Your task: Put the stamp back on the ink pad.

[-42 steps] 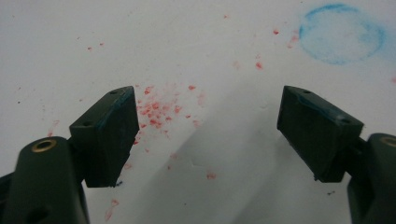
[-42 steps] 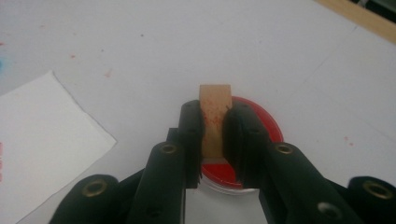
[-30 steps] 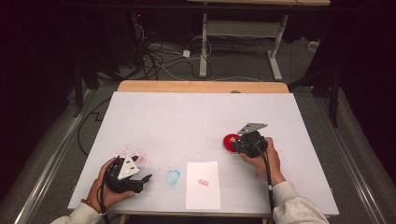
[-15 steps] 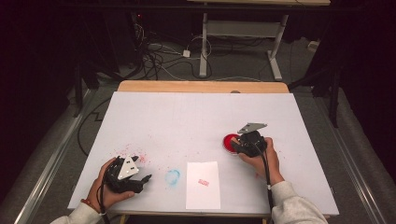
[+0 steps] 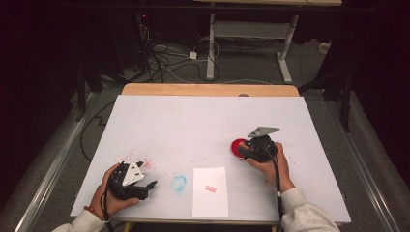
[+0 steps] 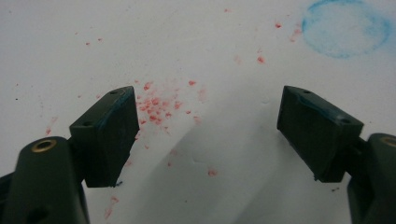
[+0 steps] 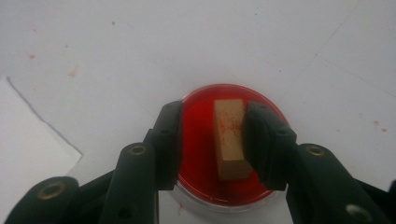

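A round red ink dish (image 7: 198, 140) sits on the white table right of centre, also seen in the high view (image 5: 236, 144). A small wooden stamp block (image 7: 229, 135) stands in it. My right gripper (image 7: 215, 116) hangs over the dish with the block between its jaws. The jaws have just been opening: the left pad stands clear of the block, and the right pad is close beside it. In the high view, the right gripper (image 5: 244, 151) is held by a hand. My left gripper (image 6: 208, 107) rests open and empty at the front left (image 5: 147, 187).
A white paper slip (image 5: 210, 191) bearing a small red print (image 5: 210, 188) lies near the front edge. A blue smudge (image 5: 178, 183) and red specks (image 6: 159, 102) mark the table sheet (image 5: 193, 121). Beyond the far wooden edge (image 5: 208, 90) are cables and desk legs.
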The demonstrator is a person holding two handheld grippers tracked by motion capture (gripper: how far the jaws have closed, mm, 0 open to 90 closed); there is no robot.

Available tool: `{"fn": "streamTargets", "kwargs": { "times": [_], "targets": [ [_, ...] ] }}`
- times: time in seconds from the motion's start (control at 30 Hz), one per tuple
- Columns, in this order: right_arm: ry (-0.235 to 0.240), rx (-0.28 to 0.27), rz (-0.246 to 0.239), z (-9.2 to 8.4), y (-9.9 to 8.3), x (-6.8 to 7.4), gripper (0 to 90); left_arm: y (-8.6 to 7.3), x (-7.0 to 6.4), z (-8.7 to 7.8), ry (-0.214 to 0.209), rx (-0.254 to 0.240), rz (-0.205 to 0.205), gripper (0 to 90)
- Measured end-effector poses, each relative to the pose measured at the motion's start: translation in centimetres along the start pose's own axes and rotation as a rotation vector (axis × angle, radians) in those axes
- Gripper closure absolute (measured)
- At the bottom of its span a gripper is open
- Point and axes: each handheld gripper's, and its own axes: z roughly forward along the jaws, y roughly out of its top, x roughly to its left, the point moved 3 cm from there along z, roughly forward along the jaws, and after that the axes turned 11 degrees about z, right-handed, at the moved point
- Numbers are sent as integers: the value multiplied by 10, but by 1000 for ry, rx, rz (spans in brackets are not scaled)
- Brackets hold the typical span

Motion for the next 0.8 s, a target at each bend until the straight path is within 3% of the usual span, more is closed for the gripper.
{"fn": "streamTargets", "kwargs": {
  "times": [0.17,0.57,0.67,0.8],
  "targets": [
    [27,-25,-1,-2,2,1,521,0,0,0,2,-1,-1,200],
    [95,-159,-40,-18,12,12,491,0,0,0,1,3,1,201],
    [75,-162,-38,-19,12,12,481,0,0,0,3,3,0,201],
    [58,-117,-47,-14,8,11,467,0,0,0,4,3,0,202]
  ]
}}
